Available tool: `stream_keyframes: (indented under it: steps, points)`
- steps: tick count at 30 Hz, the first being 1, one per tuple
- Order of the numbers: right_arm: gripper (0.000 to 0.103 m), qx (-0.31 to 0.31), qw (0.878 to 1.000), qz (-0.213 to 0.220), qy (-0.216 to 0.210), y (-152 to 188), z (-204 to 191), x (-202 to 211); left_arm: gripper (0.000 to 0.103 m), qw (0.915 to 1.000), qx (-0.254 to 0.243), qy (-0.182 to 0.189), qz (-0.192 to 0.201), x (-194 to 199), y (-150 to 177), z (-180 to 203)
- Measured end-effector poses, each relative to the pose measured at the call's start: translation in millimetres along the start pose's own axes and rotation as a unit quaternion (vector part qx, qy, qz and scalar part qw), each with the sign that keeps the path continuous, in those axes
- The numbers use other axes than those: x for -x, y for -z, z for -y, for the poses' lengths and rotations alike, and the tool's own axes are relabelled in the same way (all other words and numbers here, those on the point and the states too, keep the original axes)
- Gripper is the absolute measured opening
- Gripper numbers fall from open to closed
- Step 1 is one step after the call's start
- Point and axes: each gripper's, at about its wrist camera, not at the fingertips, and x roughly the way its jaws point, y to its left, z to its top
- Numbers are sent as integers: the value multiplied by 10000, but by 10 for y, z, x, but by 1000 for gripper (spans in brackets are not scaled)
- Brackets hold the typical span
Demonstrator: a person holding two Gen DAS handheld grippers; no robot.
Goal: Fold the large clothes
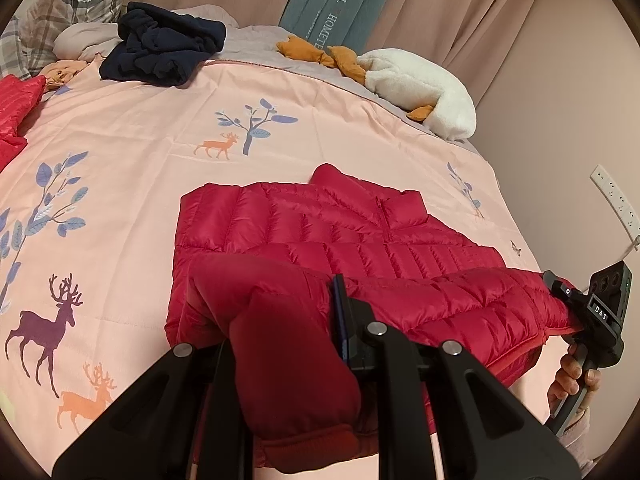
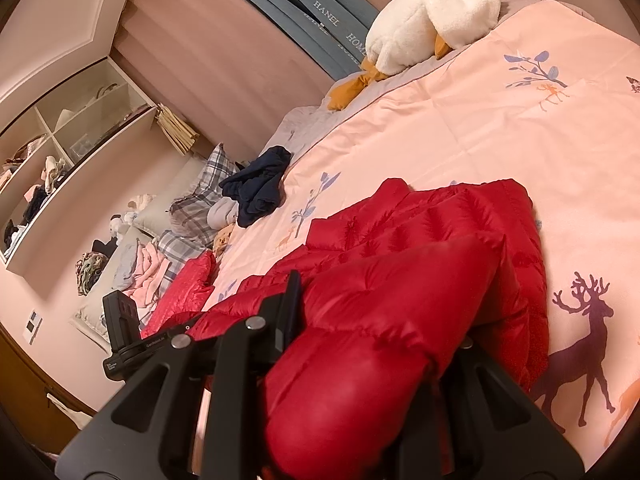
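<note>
Item: red down jacket (image 1: 340, 232) on the bed's pink quilt (image 1: 140, 128), near edge raised | Left tongs (image 1: 288, 320): clamped on jacket fabric | Right tongs (image 2: 376, 320): clamped on a puffy fold of it | Progress: judged mid-fold, raised edge not laid over | Left: navy garment (image 1: 164, 52), second red garment (image 1: 12, 120) unfolded.
</note>
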Motion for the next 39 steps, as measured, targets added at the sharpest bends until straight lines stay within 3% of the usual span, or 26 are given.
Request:
stream_keyframes:
  steps: [39]
  points:
    - [22, -211, 9998, -8, 39, -52, 120, -93, 16, 9999, 9, -71, -85, -198, -76, -12]
